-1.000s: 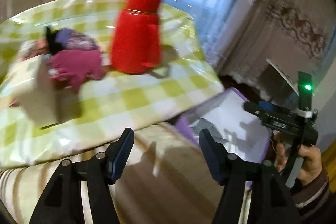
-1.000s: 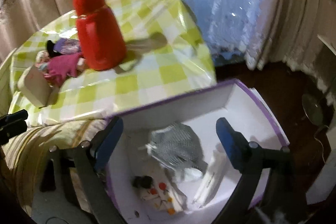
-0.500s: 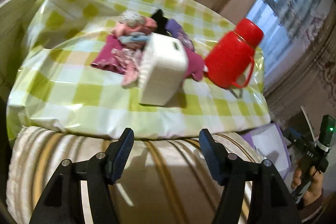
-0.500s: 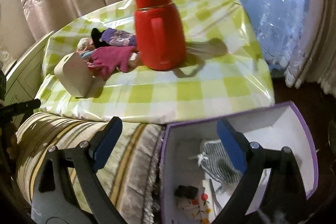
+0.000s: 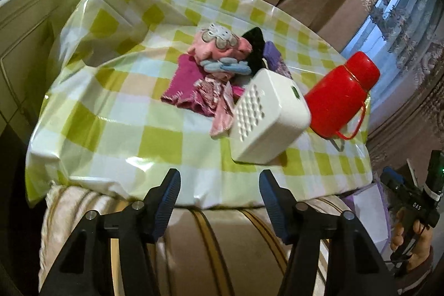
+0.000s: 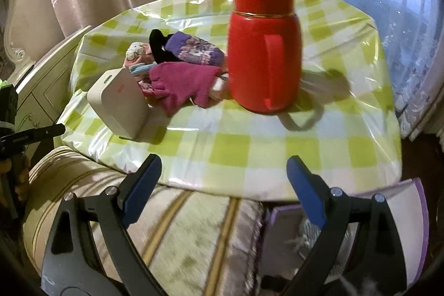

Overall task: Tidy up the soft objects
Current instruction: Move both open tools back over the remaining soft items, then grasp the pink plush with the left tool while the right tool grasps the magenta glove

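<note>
A pile of soft things lies mid-table: a magenta glove (image 6: 183, 82), a purple patterned mitten (image 6: 194, 50), a black piece (image 6: 156, 45), and a pink piece with a grey flower (image 5: 219, 45) over a blue one (image 5: 224, 65). My left gripper (image 5: 219, 176) hangs over the table's near edge, short of the pile. Its jaws are closing with nothing between them. My right gripper (image 6: 224, 160) stands open and empty at the near edge, in front of the red flask (image 6: 262, 57).
A white box (image 5: 270, 115) leans against the pile's near side. The green-checked tablecloth (image 5: 125, 115) covers the table. A striped cushion (image 6: 180, 226) lies below both grippers. A purple-rimmed box (image 6: 402, 215) at lower right holds a grey knit piece (image 6: 308, 235). Curtains hang behind.
Both views have swung from the purple-rimmed box up and left to the table. The pile and white box now sit ahead of the left gripper, whose jaws have narrowed slightly.
</note>
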